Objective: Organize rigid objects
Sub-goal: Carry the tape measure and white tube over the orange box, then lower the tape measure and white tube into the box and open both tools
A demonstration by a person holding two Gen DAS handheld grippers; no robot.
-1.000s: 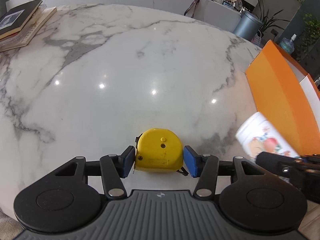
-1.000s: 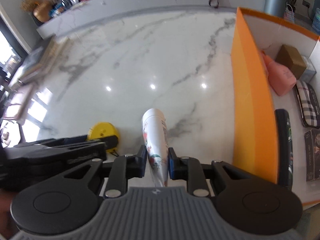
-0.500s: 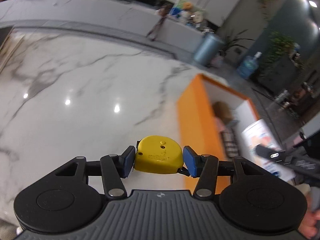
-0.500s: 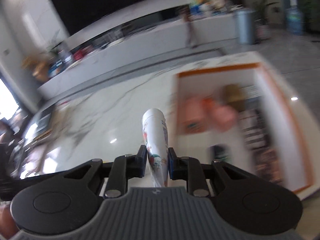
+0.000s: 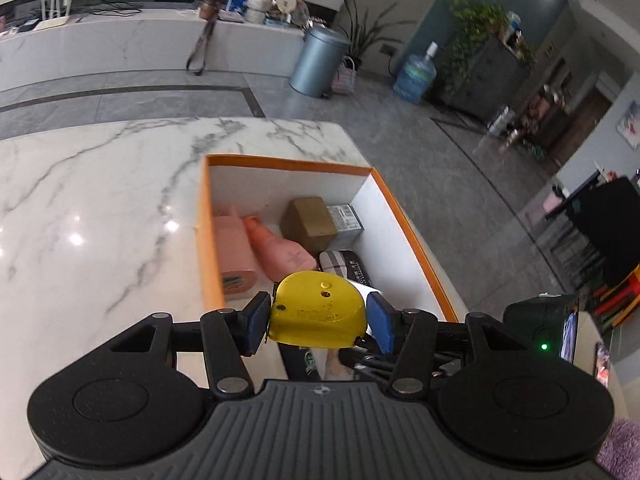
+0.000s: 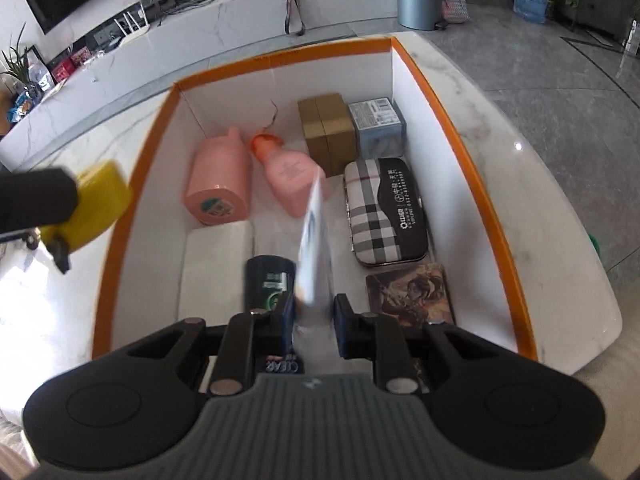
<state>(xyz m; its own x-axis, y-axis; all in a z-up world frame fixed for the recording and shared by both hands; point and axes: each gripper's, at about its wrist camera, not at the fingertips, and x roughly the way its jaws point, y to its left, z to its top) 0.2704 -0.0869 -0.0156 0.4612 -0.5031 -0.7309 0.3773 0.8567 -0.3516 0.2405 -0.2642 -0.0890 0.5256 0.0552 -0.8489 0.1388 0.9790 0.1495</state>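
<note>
Tube [image 6: 314, 248] lengthwise, pointing into box [image 6: 472, 184]

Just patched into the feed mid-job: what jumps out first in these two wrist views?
The orange-rimmed box at the marble table's corner dominates, already holding pink bottles, small cartons and a plaid case. The left gripper clamps a yellow tape measure near the box's left wall. The right gripper grips a white printed tube over the box's interior.

The right tongs [image 6: 314, 316] are clamping a white tube [image 6: 314, 240] above the orange box [image 6: 492, 220]. Over the box's left wall, the left tongs [image 6: 36, 204] are gripping a yellow tape measure [image 6: 98, 204].
</note>
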